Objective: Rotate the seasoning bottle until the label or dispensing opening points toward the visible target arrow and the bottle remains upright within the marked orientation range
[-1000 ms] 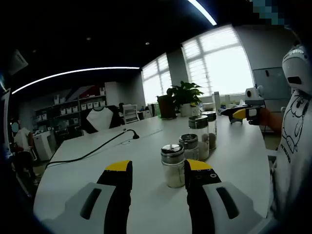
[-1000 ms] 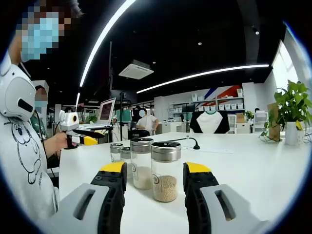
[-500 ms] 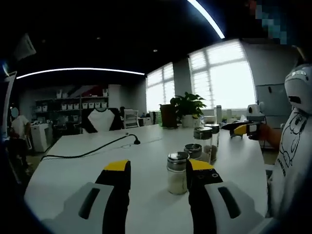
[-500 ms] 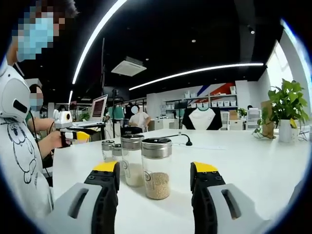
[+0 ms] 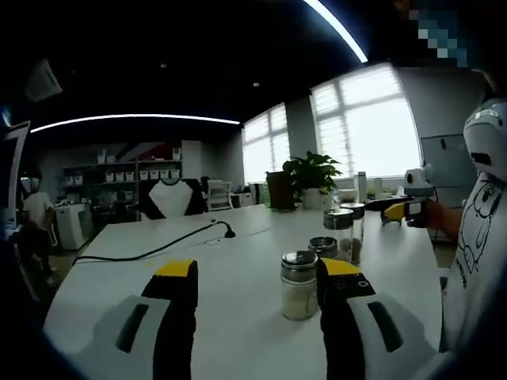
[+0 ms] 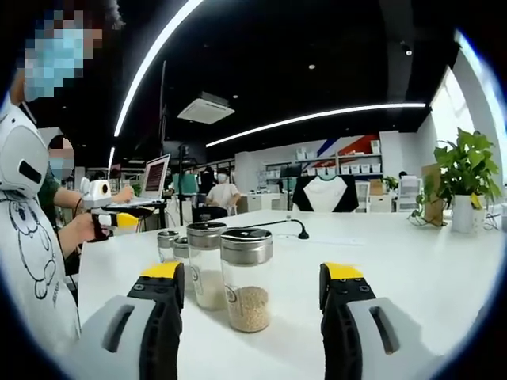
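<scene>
Several glass seasoning bottles with metal lids stand upright in a row on the white table [image 5: 238, 317]. In the left gripper view the nearest short bottle [image 5: 299, 285] holds white powder and stands just inside the right jaw of my open left gripper [image 5: 257, 273], touching neither jaw. Taller bottles [image 5: 342, 234] line up behind it. In the right gripper view the tall bottle of tan grains [image 6: 246, 279] stands ahead of my open right gripper [image 6: 253, 273], with free room on both sides. A white-filled bottle [image 6: 206, 265] stands behind it.
A person in a white shirt [image 6: 28, 237] holds both tools at the table's edge. A black cable [image 5: 150, 252] runs across the table. A potted plant [image 5: 310, 176] stands at the far end. A laptop [image 6: 154, 178] and seated people are beyond.
Both grippers' jaws have spread wider. The left gripper view has swung, so the bottle row sits further right against its right jaw. The right gripper view has backed off slightly from the grain bottle.
</scene>
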A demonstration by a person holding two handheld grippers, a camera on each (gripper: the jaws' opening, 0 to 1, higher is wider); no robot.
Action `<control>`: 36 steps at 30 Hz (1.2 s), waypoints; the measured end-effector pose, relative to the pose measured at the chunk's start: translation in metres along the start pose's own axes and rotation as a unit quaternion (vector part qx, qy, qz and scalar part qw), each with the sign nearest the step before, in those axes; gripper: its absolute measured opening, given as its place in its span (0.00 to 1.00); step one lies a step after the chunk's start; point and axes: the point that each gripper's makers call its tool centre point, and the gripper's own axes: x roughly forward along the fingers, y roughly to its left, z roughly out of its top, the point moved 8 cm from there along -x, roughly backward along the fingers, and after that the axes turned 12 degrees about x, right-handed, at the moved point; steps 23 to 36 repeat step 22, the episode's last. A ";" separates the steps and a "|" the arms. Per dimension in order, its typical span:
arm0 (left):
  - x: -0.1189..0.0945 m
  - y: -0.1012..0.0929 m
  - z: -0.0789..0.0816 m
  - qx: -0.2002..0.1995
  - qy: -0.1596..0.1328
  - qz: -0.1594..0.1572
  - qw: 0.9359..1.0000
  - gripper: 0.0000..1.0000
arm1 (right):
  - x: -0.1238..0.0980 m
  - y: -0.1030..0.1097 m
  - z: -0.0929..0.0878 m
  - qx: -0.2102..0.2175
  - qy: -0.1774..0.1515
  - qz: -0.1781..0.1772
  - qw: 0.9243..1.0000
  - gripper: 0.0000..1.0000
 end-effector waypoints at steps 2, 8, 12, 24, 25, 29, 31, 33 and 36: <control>0.002 0.001 0.001 0.002 -0.001 0.008 1.000 0.85 | 0.001 -0.001 0.000 -0.008 -0.003 -0.009 1.000 0.83; 0.001 0.003 0.001 0.005 0.003 0.024 1.000 1.00 | 0.000 -0.004 -0.001 -0.020 -0.011 -0.025 0.999 0.96; -0.001 0.003 0.002 0.007 0.003 0.029 1.000 1.00 | -0.001 -0.005 -0.001 -0.008 -0.008 -0.030 0.999 0.99; -0.008 0.002 -0.001 -0.003 0.013 0.038 0.999 1.00 | -0.003 -0.005 -0.001 -0.010 -0.013 -0.029 0.999 0.99; -0.008 0.002 -0.001 -0.003 0.013 0.038 0.999 1.00 | -0.003 -0.005 -0.001 -0.010 -0.013 -0.029 0.999 0.99; -0.008 0.002 -0.001 -0.003 0.013 0.038 0.999 1.00 | -0.003 -0.005 -0.001 -0.010 -0.013 -0.029 0.999 0.99; -0.008 0.002 -0.001 -0.003 0.013 0.038 0.999 1.00 | -0.003 -0.005 -0.001 -0.010 -0.013 -0.029 0.999 0.99; -0.008 0.002 -0.001 -0.003 0.013 0.038 0.999 1.00 | -0.003 -0.005 -0.001 -0.010 -0.013 -0.029 0.999 0.99; -0.008 0.002 -0.001 -0.003 0.013 0.038 0.999 1.00 | -0.003 -0.005 -0.001 -0.010 -0.013 -0.029 0.999 0.99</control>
